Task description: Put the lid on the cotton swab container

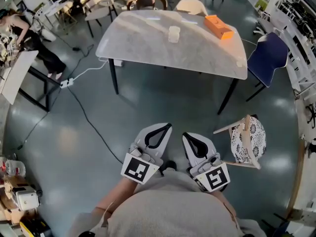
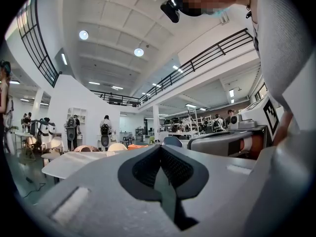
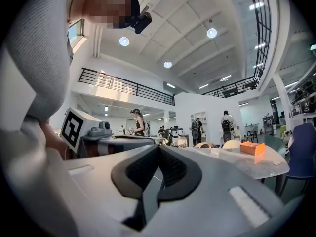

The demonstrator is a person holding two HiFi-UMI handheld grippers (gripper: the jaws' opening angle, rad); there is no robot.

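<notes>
Both grippers sit close to the person's body, left gripper beside right gripper, each with jaws pressed together on nothing. Well ahead, the cotton swab container stands mid-surface, with an orange box to its right and a blue chair beyond.

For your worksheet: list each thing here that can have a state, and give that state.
Left gripper: shut, empty.
Right gripper: shut, empty.
Container: upright on table, untouched; open or closed unclear.
Orange box: lying on table.
</notes>
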